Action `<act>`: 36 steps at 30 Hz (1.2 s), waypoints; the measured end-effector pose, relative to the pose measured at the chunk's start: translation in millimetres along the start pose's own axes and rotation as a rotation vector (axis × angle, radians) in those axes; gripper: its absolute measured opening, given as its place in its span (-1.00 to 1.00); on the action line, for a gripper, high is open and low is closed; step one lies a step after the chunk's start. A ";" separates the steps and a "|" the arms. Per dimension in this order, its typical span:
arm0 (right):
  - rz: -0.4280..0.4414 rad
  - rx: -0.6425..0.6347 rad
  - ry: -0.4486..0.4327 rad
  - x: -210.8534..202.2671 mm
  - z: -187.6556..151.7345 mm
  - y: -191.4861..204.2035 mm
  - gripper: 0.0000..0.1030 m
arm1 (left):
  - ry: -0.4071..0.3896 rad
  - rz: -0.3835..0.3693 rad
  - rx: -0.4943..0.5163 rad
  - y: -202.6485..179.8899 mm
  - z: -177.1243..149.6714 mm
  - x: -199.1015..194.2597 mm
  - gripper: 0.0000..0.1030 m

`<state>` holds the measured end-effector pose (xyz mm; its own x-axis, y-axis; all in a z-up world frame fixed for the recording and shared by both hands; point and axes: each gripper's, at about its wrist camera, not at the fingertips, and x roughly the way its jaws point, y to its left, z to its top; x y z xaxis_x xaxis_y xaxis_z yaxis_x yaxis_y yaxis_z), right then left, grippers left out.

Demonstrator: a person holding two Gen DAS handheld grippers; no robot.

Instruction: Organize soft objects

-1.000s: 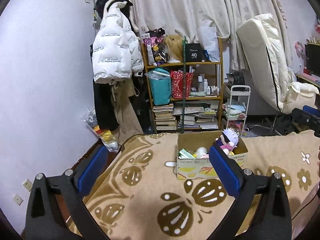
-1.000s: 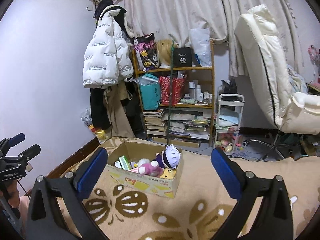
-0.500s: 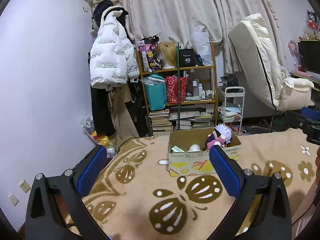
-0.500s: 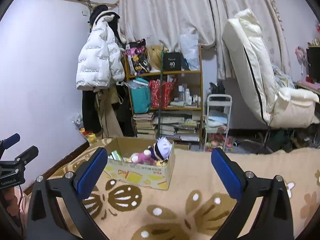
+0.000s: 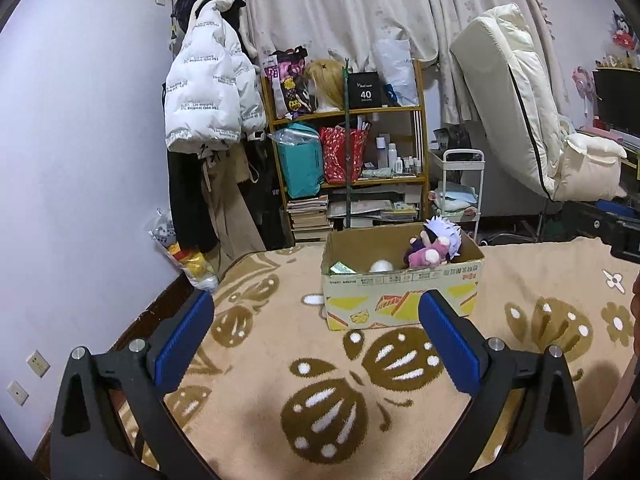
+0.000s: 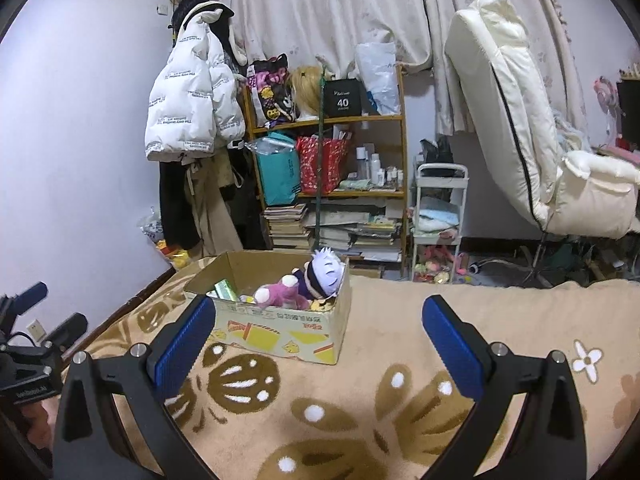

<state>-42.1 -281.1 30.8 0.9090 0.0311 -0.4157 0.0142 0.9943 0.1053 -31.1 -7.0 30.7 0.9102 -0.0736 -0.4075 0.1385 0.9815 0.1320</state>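
Note:
A cardboard box [image 5: 404, 296] stands on the beige patterned blanket [image 5: 320, 380]. In it lie a white-haired doll [image 5: 442, 234], a pink plush [image 5: 428, 256], a white round plush [image 5: 382, 266] and a green packet [image 5: 340, 268]. My left gripper [image 5: 316, 332] is open and empty, held above the blanket short of the box. In the right wrist view the box [image 6: 280, 328], the doll [image 6: 326, 274] and the pink plush [image 6: 280, 294] lie ahead to the left. My right gripper [image 6: 318, 336] is open and empty, above the blanket.
A shelf [image 5: 352, 160] with bags and books stands behind the bed beside a white trolley [image 5: 460, 192]. A white jacket [image 5: 212, 96] hangs on the wall. A cream chair [image 5: 532, 120] is at the right. Yellow plush toys [image 5: 192, 260] lie on the floor at the left.
Both grippers have drawn back and shifted, so the box sits a little farther off and more central. Both stay open. The things in the box have not moved.

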 end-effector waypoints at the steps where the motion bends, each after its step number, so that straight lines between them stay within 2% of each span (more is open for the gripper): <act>1: -0.003 0.003 0.004 2.0 -0.6 -0.3 1.00 | 0.003 0.003 0.002 -0.3 -1.3 2.8 0.96; 11: -0.023 0.058 0.057 19.6 -5.5 -12.2 1.00 | 0.044 -0.010 -0.013 -1.0 -6.8 18.2 0.96; 36: -0.029 0.057 0.069 21.7 -7.6 -12.2 1.00 | 0.060 -0.014 -0.018 2.0 -9.6 20.5 0.96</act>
<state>-25.7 -291.7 13.7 0.8769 0.0113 -0.4806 0.0656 0.9876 0.1429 -16.0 -4.9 13.9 0.8830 -0.0769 -0.4630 0.1432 0.9836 0.1096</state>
